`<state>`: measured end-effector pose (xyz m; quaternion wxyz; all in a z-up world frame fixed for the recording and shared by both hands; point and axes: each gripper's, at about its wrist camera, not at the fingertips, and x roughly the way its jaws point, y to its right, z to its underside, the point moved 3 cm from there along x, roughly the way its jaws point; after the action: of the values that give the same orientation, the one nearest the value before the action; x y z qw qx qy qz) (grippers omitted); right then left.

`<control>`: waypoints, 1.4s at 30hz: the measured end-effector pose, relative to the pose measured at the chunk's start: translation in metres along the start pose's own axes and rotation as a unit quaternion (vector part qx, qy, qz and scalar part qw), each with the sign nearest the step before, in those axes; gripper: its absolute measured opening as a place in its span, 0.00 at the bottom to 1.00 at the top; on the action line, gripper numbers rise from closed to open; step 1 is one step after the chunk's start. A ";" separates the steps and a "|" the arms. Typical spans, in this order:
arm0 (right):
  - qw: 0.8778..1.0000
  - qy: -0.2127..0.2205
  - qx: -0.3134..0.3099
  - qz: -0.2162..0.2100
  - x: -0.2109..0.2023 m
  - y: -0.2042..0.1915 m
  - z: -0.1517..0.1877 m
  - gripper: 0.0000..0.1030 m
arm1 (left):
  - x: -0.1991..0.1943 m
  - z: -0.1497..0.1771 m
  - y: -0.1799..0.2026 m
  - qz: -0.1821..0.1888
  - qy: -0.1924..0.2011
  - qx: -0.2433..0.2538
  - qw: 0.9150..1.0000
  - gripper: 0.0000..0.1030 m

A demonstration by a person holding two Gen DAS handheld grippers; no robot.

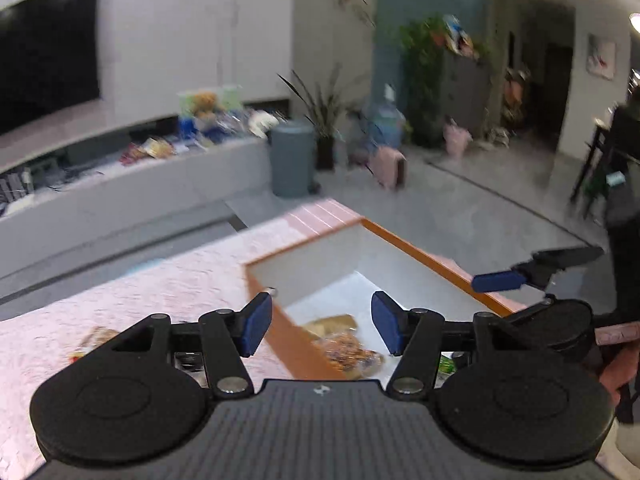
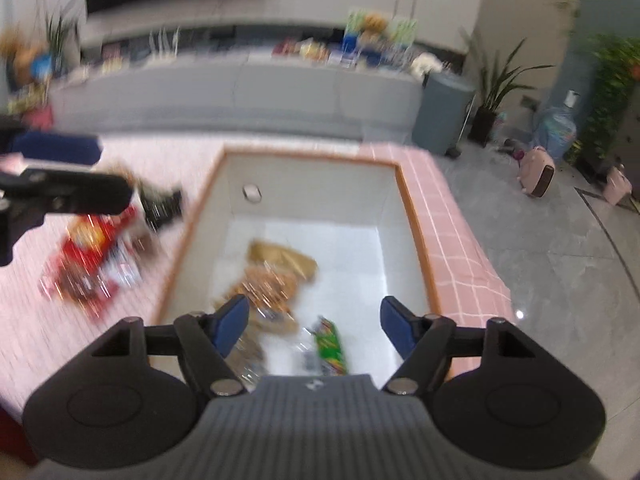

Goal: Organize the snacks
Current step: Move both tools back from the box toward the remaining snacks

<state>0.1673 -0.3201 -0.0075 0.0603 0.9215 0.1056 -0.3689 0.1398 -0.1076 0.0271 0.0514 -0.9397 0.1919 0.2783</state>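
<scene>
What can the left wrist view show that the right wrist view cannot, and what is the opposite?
Only the left wrist view: a doorway with a wall picture, and the person's hand.
Only the right wrist view: the red snack packets on the pink tablecloth, and the green packet in the box.
Both: the orange-rimmed white box, the brown snack bags inside, the grey bin, and both grippers open, empty.

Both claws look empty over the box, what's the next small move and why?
Probably swing the left claw toward the red snack packets on the pink tablecloth beside the orange-rimmed box. Both it and the right claw stand open and empty, and those packets are not yet boxed.
</scene>
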 end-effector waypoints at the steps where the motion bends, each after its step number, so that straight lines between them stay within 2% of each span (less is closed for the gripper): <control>1: 1.000 0.017 0.006 -0.001 -0.005 -0.008 0.001 0.73 | -0.008 0.003 -0.004 -0.011 0.008 -0.003 1.000 0.66; 3: 0.999 0.042 0.011 -0.004 -0.014 -0.024 0.003 0.74 | -0.022 0.007 -0.015 -0.035 0.021 -0.010 0.999 0.66; 5: 0.998 0.069 0.010 -0.006 -0.022 -0.042 0.005 0.80 | -0.032 0.012 -0.026 -0.057 0.030 -0.019 0.998 0.66; 7: 0.995 0.097 0.013 -0.009 -0.030 -0.061 0.008 0.80 | -0.044 0.022 -0.039 -0.078 0.037 -0.032 0.996 0.67; 12: 0.989 0.138 0.043 -0.031 -0.039 -0.102 0.018 0.80 | -0.059 0.060 -0.073 -0.138 0.024 -0.050 0.989 0.68; 15: 0.988 0.139 0.046 -0.048 -0.033 -0.124 0.027 0.80 | -0.063 0.087 -0.098 -0.153 -0.004 -0.079 0.985 0.68; 20: 0.991 0.107 0.030 -0.074 -0.013 -0.161 0.043 0.80 | -0.076 0.123 -0.127 -0.167 -0.036 -0.115 0.979 0.68; 27: 0.993 0.072 0.006 -0.096 0.013 -0.195 0.059 0.79 | -0.090 0.159 -0.159 -0.165 -0.064 -0.162 0.971 0.68; 31: 0.993 0.056 -0.014 -0.102 0.025 -0.208 0.059 0.70 | -0.081 0.165 -0.172 -0.152 -0.074 -0.176 0.970 0.67; 33: 0.993 0.045 -0.018 -0.107 0.034 -0.213 0.055 0.67 | -0.072 0.163 -0.176 -0.131 -0.079 -0.182 0.971 0.67; 35: 0.993 0.034 -0.021 -0.113 0.042 -0.216 0.051 0.60 | -0.058 0.158 -0.177 -0.114 -0.089 -0.178 0.973 0.67; 38: 0.994 0.010 -0.029 -0.102 0.060 -0.220 0.042 0.53 | -0.039 0.141 -0.176 -0.088 -0.101 -0.155 0.979 0.67; 42: 0.995 -0.009 -0.034 -0.095 0.084 -0.219 0.017 0.52 | -0.009 0.118 -0.186 -0.051 -0.113 -0.154 0.980 0.68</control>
<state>0.1625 -0.0985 -0.0855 0.0574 0.9012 0.2050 -0.3775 0.1452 0.0905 -0.0692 -0.0588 -0.9074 0.0914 0.4059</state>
